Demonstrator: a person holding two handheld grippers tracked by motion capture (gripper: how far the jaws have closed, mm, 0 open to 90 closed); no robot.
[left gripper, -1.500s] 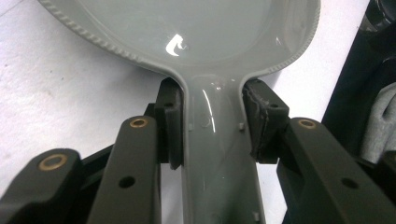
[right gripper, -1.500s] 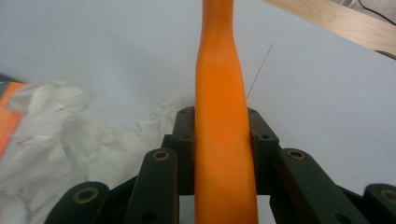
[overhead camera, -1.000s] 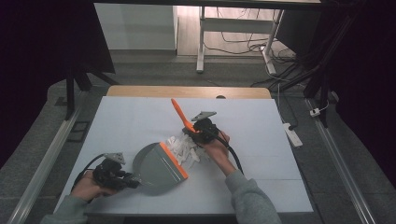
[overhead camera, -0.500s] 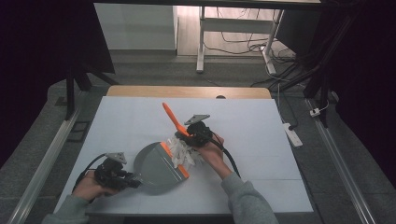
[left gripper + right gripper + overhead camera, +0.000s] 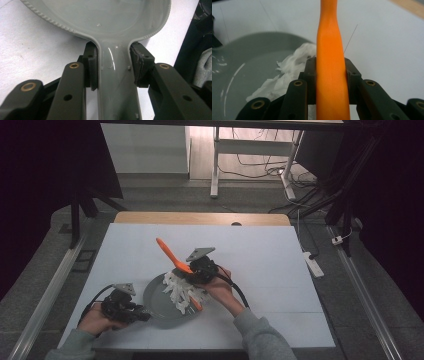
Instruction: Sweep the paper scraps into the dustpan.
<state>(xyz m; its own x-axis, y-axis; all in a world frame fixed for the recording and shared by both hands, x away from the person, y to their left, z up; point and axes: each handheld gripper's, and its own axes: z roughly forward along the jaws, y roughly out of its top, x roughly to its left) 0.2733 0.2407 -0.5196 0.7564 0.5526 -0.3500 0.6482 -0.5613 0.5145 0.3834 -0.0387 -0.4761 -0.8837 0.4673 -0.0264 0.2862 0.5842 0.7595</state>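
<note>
A grey dustpan [image 5: 159, 301] lies flat on the white table. My left gripper [image 5: 141, 314] is shut on the dustpan's handle [image 5: 116, 85], one pad pressing on each side of it. My right gripper [image 5: 188, 270] is shut on an orange brush handle [image 5: 330, 75], which slants up and away to the left [image 5: 167, 251]. A wad of crumpled white paper [image 5: 181, 292] lies at the pan's right edge, partly on the pan and just below my right gripper. In the right gripper view the paper [image 5: 287, 72] rests on the pan's grey floor [image 5: 249, 65]. The brush head is hidden.
The white table top [image 5: 260, 250] spreads wide to the right and behind. A wooden strip [image 5: 200, 218] runs along its far edge. Beyond it stand a desk frame and cables on the floor. A white power strip [image 5: 313, 261] lies off the right edge.
My right gripper has carried the orange handle leftward to the dustpan, and the handle now leans further left. The white paper has shifted onto the pan's edge. The left gripper kept still.
</note>
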